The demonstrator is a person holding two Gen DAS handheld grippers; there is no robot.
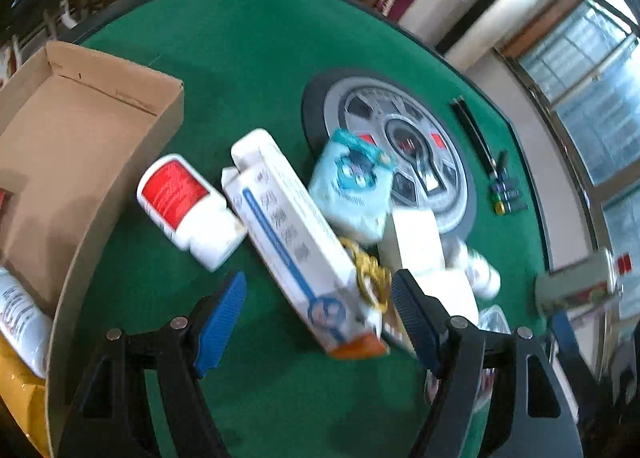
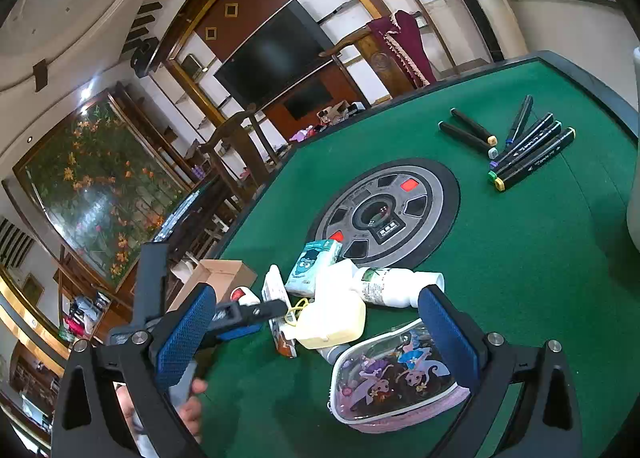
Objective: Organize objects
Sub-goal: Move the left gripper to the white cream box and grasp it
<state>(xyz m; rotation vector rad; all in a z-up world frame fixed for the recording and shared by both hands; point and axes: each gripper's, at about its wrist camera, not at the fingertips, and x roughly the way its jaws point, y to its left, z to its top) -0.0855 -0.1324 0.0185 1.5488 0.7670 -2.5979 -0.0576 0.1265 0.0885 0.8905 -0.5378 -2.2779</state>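
Observation:
A long white toothpaste box [image 1: 288,242] with a blue stripe lies slanted on the green table [image 1: 248,57]. Its near end sits between the blue pads of my left gripper [image 1: 320,318], whose jaws stand apart without pressing on it. Around it are a red-labelled white bottle [image 1: 184,205], a pale blue tissue pack [image 1: 352,189], a cream box [image 1: 420,246] and yellow rings [image 1: 372,274]. My right gripper [image 2: 320,338] is wide open over a clear cartoon pencil case [image 2: 400,378], which rests by its right finger [image 2: 452,338]. The left gripper [image 2: 248,314] shows reaching into the pile.
An open cardboard box [image 1: 80,145] at the left holds a white bottle [image 1: 20,318] and a yellow packet [image 1: 16,390]. Several black markers [image 2: 520,145] lie at the far right. A round grey disc [image 2: 384,213] fills the table's middle. A hand [image 2: 192,406] shows low down.

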